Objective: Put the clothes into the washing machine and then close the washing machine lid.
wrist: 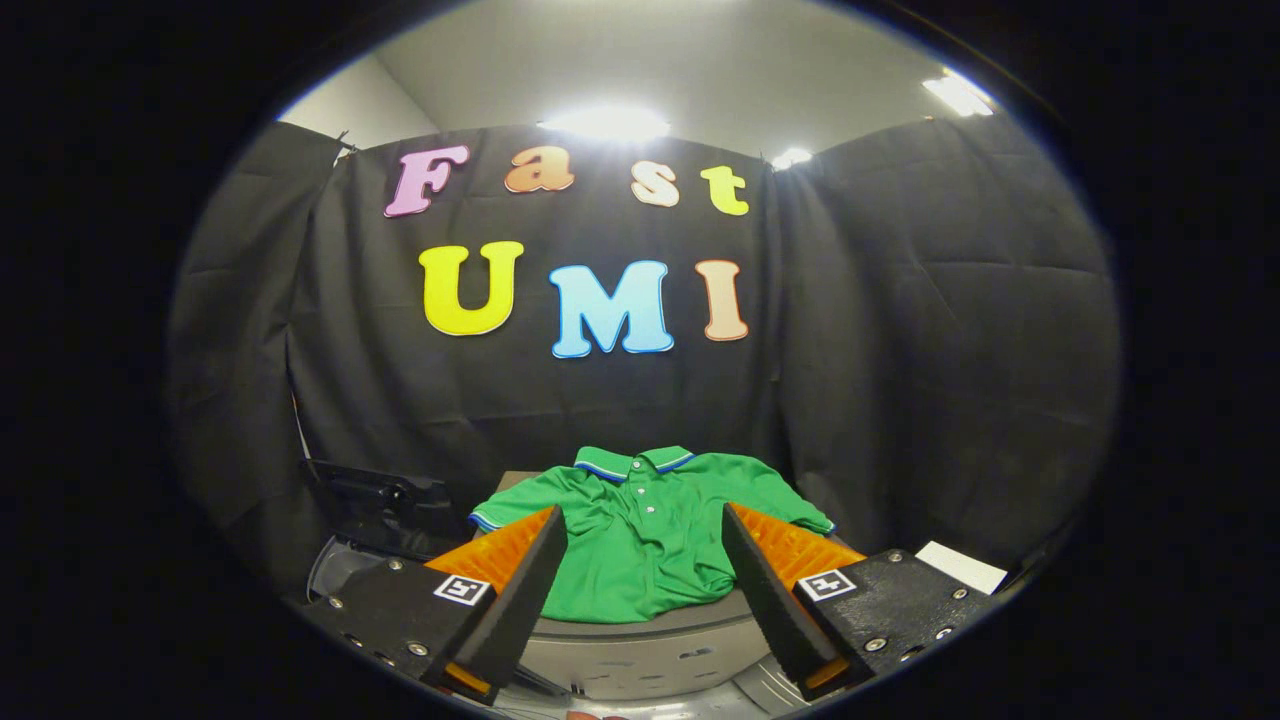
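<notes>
A green polo shirt (645, 535) with a blue-and-white trimmed collar lies spread flat on a grey raised surface (640, 650) just ahead of my fingers. My gripper (642, 530) is open, its two fingers wide apart on either side of the shirt's lower half and touching nothing. The shirt's hem drapes over the front edge of the surface. To the left of the surface I see a dark lid-like part (385, 505) and a curved pale rim (335, 570), which look like the washing machine; its inside is hidden.
Black cloth walls close in behind and on both sides. A white card (960, 565) lies to the right beyond the right finger. Bright ceiling lights shine overhead.
</notes>
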